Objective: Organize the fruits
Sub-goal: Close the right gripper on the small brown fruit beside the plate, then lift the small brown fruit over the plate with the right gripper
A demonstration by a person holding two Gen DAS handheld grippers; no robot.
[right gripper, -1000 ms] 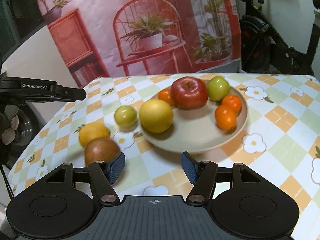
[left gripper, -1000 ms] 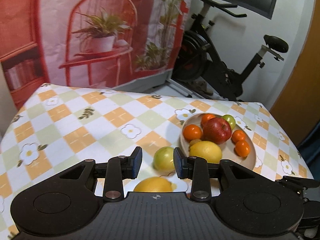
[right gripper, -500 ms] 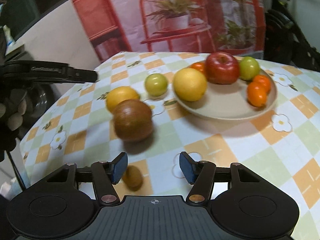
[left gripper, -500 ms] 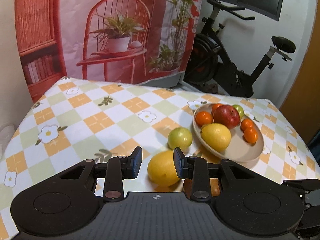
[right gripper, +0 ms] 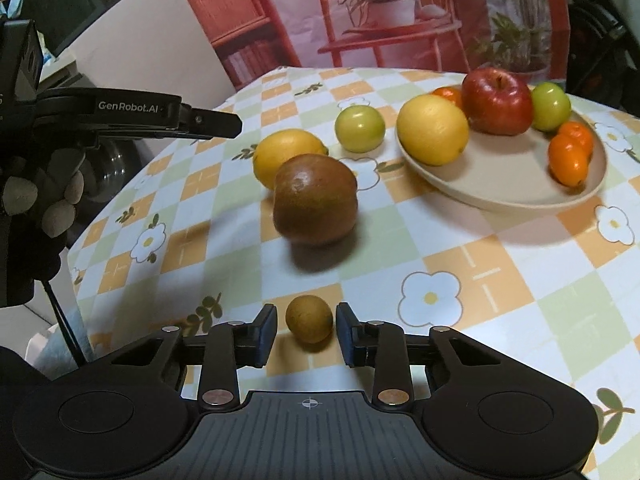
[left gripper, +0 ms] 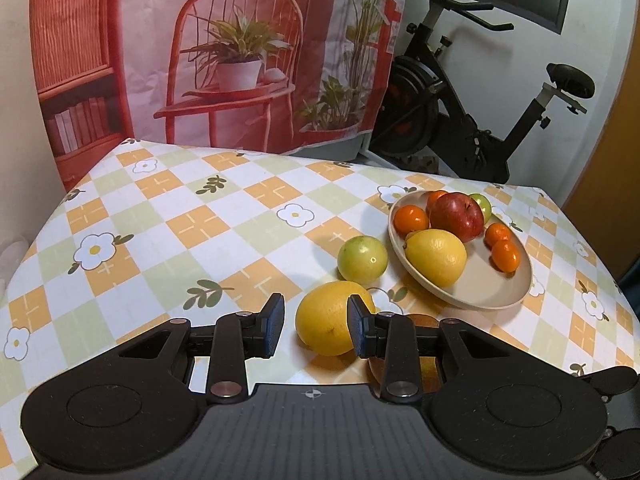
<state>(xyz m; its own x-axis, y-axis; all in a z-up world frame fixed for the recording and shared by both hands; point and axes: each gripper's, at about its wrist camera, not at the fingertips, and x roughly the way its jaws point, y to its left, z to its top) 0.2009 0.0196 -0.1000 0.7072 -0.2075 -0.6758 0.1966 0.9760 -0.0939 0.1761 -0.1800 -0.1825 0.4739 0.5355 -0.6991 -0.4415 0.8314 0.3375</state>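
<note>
right gripper (right gripper: pixel 306 330): jaws apart, straddling kiwi (right gripper: pixel 309 319) for pickup. left gripper (left gripper: pixel 316 326): unclosed beside lemon (left gripper: pixel 334 318) (plate (left gripper: pixel 500 300) is the likely destination).

We hold our left gripper (left gripper: pixel 316 330) low and level, jaws parted with a wide gap. Our right gripper (right gripper: pixel 306 334) sits likewise, fingers (right gripper: pixel 266 334) apart, gripping nothing, pointing forward over the table.

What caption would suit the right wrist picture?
Open right gripper frames a small brown fruit, with loose fruit and a filled plate beyond.
</note>
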